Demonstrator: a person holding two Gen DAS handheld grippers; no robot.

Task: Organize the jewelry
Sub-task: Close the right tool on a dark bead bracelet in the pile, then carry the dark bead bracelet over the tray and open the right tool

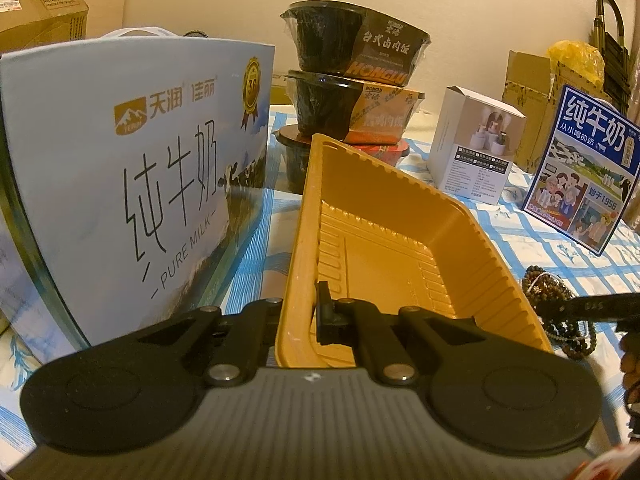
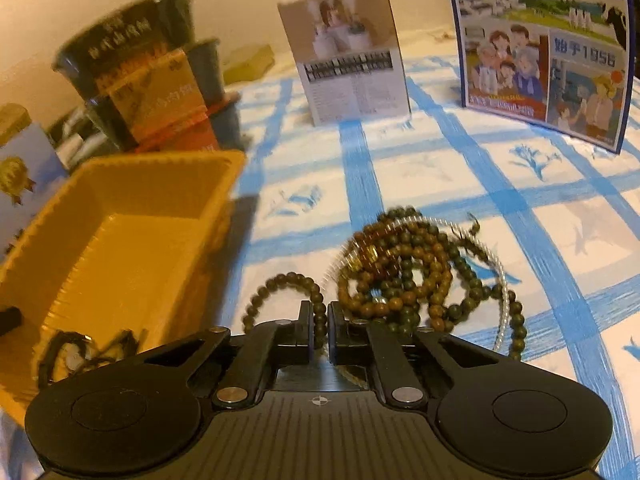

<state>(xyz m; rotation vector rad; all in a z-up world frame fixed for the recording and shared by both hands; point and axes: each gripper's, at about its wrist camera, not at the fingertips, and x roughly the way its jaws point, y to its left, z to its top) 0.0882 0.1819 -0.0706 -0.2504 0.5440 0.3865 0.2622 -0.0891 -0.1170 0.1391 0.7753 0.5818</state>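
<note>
A yellow plastic tray (image 1: 400,216) sits on the checked cloth. My left gripper (image 1: 304,320) is shut on the tray's near left rim. In the right wrist view the tray (image 2: 132,184) is at the left, with a dark bracelet (image 2: 76,350) lying in its near corner. A pile of brown and green bead bracelets (image 2: 408,272) lies on the cloth to the tray's right, and shows in the left wrist view (image 1: 556,296). My right gripper (image 2: 320,326) is shut on a dark bead bracelet (image 2: 288,292) at the pile's left edge.
A large blue milk box (image 1: 132,184) stands close left of the tray. Stacked black meal bowls (image 1: 352,92) stand behind it. A white carton (image 1: 476,140) and a blue milk carton (image 1: 584,168) stand at the back right. Cardboard boxes (image 1: 532,92) are beyond.
</note>
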